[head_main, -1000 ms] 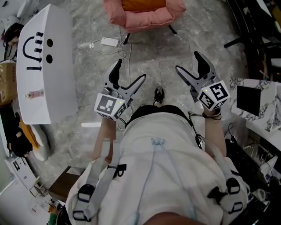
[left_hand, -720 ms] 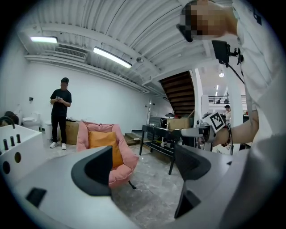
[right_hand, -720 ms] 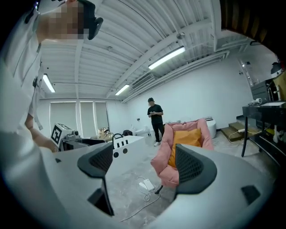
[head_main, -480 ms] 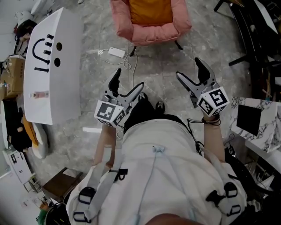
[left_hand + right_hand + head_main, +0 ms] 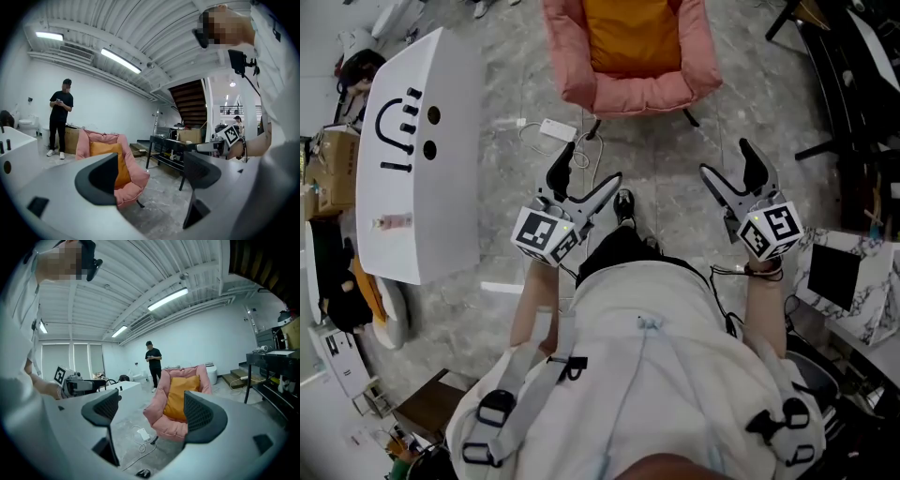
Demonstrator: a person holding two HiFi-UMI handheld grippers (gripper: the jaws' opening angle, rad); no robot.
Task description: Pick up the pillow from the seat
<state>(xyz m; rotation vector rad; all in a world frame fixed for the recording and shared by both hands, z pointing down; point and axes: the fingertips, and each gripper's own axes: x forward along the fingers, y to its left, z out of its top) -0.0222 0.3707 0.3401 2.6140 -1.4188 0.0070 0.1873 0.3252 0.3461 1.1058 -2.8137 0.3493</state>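
The pillow [image 5: 630, 36], orange, sits on the seat of the pink chair [image 5: 581, 89] at the far side of the floor, propped against the chair back, well apart from both grippers. The left gripper [image 5: 589, 167] and the right gripper [image 5: 728, 159] each have their jaws spread apart with nothing between them.

The likeliest trouble is underfoot: a white power block [image 5: 556, 129] and its loose cable [image 5: 530, 136] lie on the floor just near the chair's front leg, on the left of the approach, and a foot could catch there. The pillow is soft and broad, so one gripper pinching a corner would probably let it sag or slip; a bite too deep could grab the chair's padded cushion along with it. The chair looks light and might shift if pushed.

The floor [image 5: 675, 178] is grey and mottled, like polished stone or concrete. A white counter [image 5: 422, 206] with a drawn face stands at the left, dark tables [image 5: 853, 84] at the right. The room is large and white-walled with strip lights overhead; a person in black [image 5: 153, 363] stands far behind the chair.
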